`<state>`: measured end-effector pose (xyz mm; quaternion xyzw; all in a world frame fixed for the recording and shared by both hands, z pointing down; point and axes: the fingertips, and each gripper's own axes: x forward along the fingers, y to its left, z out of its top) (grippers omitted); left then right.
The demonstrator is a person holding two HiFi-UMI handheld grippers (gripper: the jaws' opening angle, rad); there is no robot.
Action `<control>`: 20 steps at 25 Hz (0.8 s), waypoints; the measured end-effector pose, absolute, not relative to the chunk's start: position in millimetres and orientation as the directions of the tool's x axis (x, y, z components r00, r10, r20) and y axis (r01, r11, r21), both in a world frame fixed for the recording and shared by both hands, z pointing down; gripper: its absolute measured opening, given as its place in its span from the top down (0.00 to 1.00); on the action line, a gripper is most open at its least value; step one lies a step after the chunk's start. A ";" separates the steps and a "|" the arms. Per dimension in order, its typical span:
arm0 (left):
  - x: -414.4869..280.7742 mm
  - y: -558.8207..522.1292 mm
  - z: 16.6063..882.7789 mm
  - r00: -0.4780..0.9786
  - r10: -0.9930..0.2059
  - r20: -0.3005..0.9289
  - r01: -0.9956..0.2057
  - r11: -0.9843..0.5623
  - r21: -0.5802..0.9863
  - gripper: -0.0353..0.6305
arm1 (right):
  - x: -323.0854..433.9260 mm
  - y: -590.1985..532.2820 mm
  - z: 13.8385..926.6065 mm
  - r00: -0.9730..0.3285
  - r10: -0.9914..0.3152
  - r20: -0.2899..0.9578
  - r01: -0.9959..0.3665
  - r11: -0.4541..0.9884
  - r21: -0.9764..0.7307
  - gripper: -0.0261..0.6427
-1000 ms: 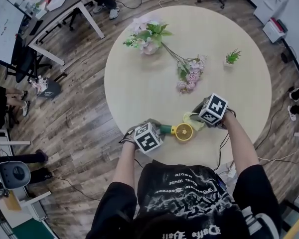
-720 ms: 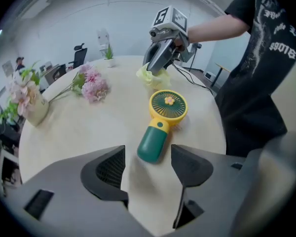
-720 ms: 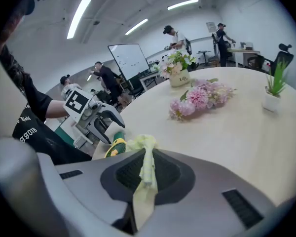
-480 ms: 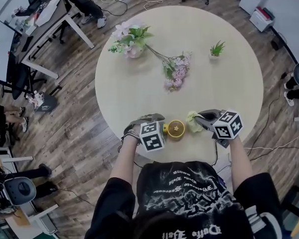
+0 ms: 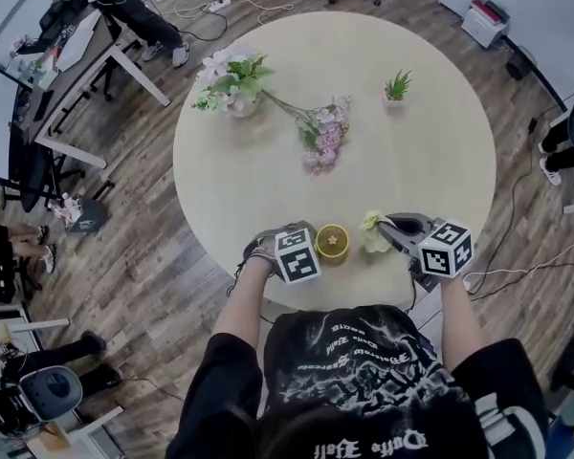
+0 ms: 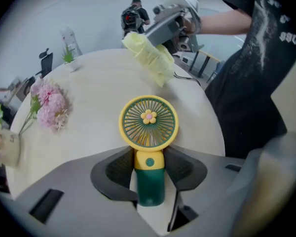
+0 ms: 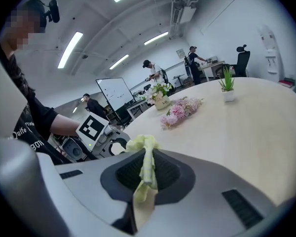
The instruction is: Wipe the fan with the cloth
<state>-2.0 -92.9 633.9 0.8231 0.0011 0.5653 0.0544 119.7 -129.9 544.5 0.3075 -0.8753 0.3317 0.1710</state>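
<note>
A small hand fan [image 5: 332,241] with a yellow round head and a green handle lies near the table's front edge. My left gripper [image 5: 312,247] is shut on the handle [image 6: 150,181]; its jaws have just been closing, and the pads sit against both sides. The fan's head [image 6: 148,121] faces the left gripper view. To the fan's right, my right gripper [image 5: 390,229] is shut on a pale yellow cloth [image 5: 373,232]. The cloth [image 7: 145,169] hangs bunched between the right pads. It hangs above the table, apart from the fan.
On the round table [image 5: 440,161] stand a vase of flowers [image 5: 234,89] at the back left and a small potted plant [image 5: 395,87] at the back right. A pink flower sprig [image 5: 320,132] lies in the middle. Desks, chairs, cables and people surround the table.
The right gripper with the cloth drew back from the fan toward the right and rolled. The left gripper slid closer to the fan's head, covering the handle.
</note>
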 end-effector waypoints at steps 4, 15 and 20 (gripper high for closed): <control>15.9 -83.5 622.5 0.547 0.135 0.826 -0.261 -0.910 0.321 0.64 | 114.3 -129.2 540.1 -0.748 -0.457 0.481 -0.660 0.583 -0.474 0.90; 30.7 -138.1 518.0 0.940 -0.268 0.211 -0.329 -0.541 0.774 0.64 | 124.2 -144.8 482.5 -0.659 -0.676 0.329 -0.746 0.532 -0.401 0.90; 3.0 -170.3 449.0 0.874 -0.479 -0.078 -0.207 -0.513 0.833 0.64 | 117.7 -145.0 466.6 -0.626 -0.731 0.272 -0.760 0.493 -0.424 0.90</control>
